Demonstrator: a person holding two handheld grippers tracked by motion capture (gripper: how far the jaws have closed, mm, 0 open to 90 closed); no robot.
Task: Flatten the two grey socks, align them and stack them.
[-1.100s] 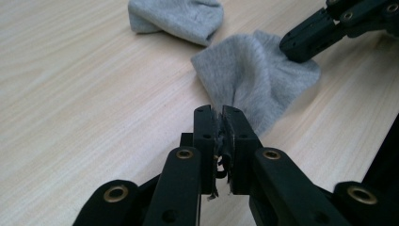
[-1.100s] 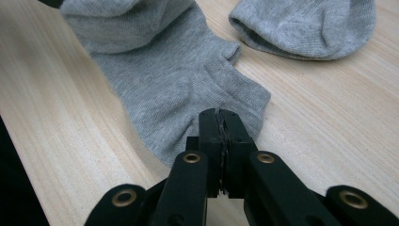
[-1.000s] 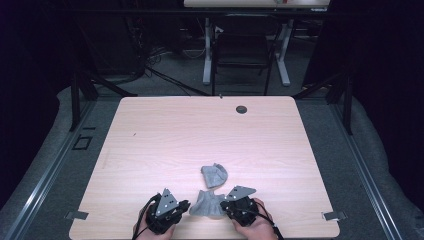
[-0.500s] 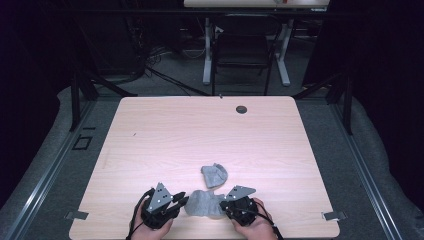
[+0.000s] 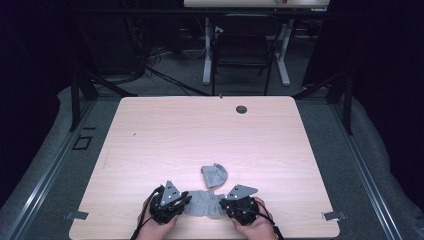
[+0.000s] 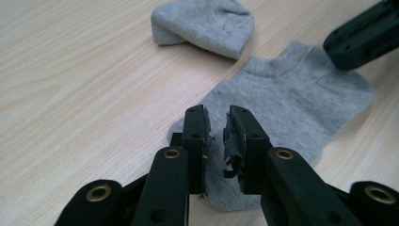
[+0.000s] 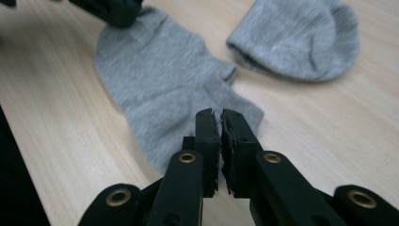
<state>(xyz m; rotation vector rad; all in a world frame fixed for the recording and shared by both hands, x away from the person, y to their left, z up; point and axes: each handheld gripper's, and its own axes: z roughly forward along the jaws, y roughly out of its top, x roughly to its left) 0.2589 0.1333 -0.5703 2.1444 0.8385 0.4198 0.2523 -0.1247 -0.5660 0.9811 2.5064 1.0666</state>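
Partly, both grippers' bodies hide the flat sock's [image 5: 204,203] ends.

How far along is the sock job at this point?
Done: one grey sock lies bunched up farther back on the table. In hand: the flat sock lies stretched between the left tool and right tool; both tools' jaws have just been opening, and no cloth is pinched between them. Left: the flat sock is not yet folded, so that probably comes next.

Far tabletop [image 5: 200,130] open — folded sock [image 5: 214,174] ahead.
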